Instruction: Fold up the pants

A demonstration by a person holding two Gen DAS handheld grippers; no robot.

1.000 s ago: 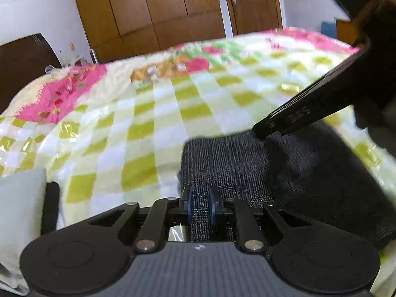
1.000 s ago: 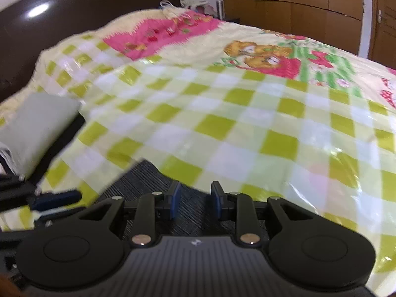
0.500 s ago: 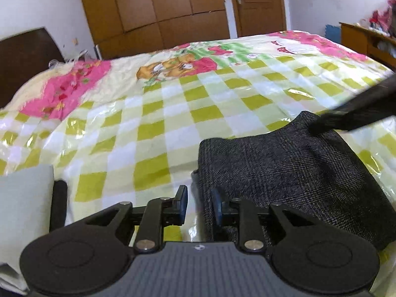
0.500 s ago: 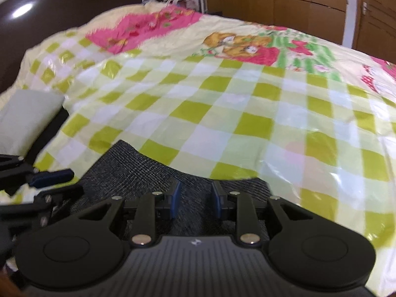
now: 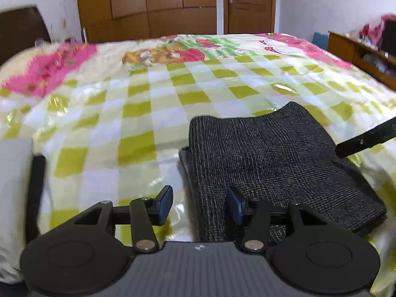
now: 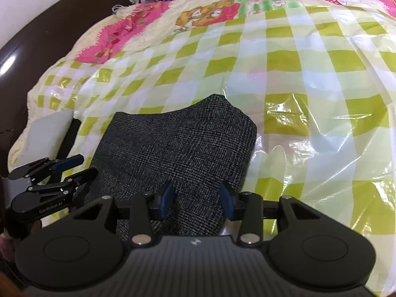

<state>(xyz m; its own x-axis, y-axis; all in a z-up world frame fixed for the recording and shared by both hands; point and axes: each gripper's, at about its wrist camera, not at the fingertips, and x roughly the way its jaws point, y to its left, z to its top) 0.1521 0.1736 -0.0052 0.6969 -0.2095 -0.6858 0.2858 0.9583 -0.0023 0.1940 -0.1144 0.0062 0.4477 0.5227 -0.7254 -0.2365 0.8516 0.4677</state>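
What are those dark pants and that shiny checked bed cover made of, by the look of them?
Pants: probably a woven, wool-like cloth, matte, with a fine grey check over black threads. Bed cover: seemingly a printed quilt under thin clear plastic film, which is glossy and crinkled, with bright glare spots.

From our left gripper (image 5: 199,206), whose jaws are opening with blue pads clear of the cloth, we see the folded pants (image 5: 277,163) lying at about one o'clock on the checked bedspread (image 5: 138,123). The pants' left edge runs down between our fingers. At three o'clock a black finger of the right gripper (image 5: 366,139) pokes in over the fabric's far side. A grey pillow (image 5: 13,173) sits at nine o'clock, wooden wardrobes (image 5: 148,7) at twelve.
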